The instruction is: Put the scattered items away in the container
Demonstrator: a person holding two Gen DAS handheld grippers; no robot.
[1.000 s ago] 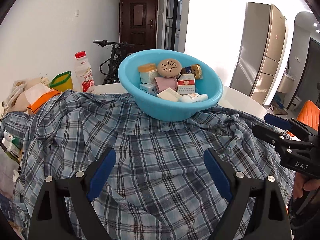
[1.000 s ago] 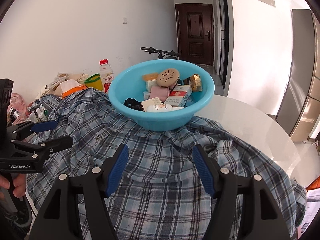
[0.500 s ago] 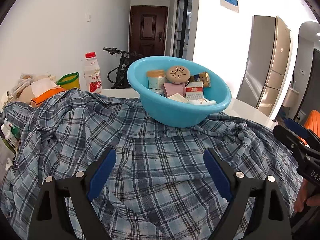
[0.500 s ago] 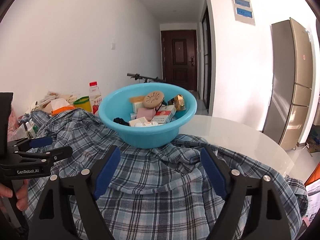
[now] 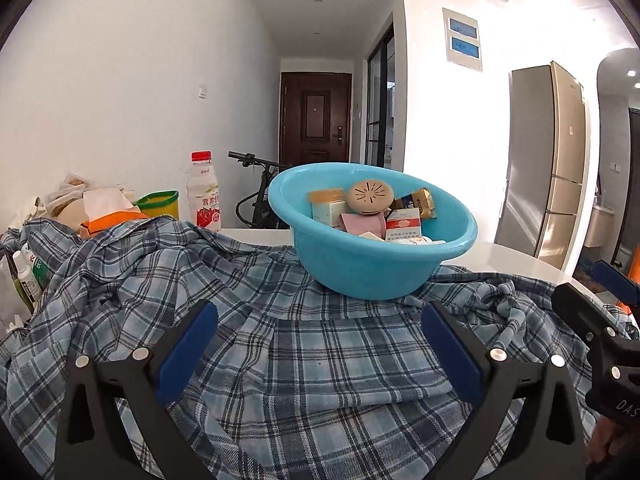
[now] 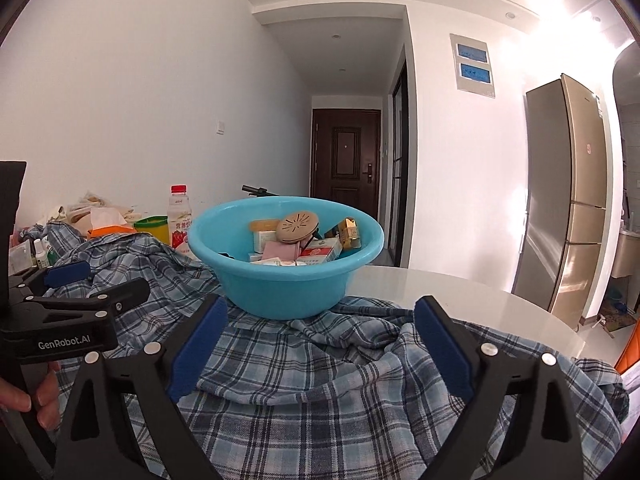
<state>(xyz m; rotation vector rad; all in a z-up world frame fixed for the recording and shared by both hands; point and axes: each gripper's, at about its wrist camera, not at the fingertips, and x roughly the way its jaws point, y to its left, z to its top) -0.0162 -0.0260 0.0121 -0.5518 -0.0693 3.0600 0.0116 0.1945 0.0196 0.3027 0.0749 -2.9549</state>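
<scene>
A light blue basin [image 5: 372, 268] stands on a blue plaid shirt [image 5: 304, 360] spread over the table. It holds several small boxes, a round tan disc [image 5: 369, 196] and a gold packet [image 5: 418, 200]. The basin also shows in the right wrist view [image 6: 280, 288], with the shirt [image 6: 320, 392] in front of it. My left gripper [image 5: 320, 340] is open and empty above the shirt, short of the basin. My right gripper [image 6: 320, 336] is open and empty, also short of the basin. Each gripper shows at the edge of the other's view, the right one [image 5: 592, 312] and the left one [image 6: 100, 292].
A red-capped drink bottle [image 5: 204, 196], a yellow cup with a green rim [image 5: 158, 204] and an orange tissue pack [image 5: 108, 216] stand at the back left. The white round table [image 6: 460, 300] is bare at the right. A fridge [image 6: 572, 200] stands beyond it.
Both views have tilted up and lowered: the basin sits lower in frame and more of the ceiling shows. Both grippers have stayed open and empty.
</scene>
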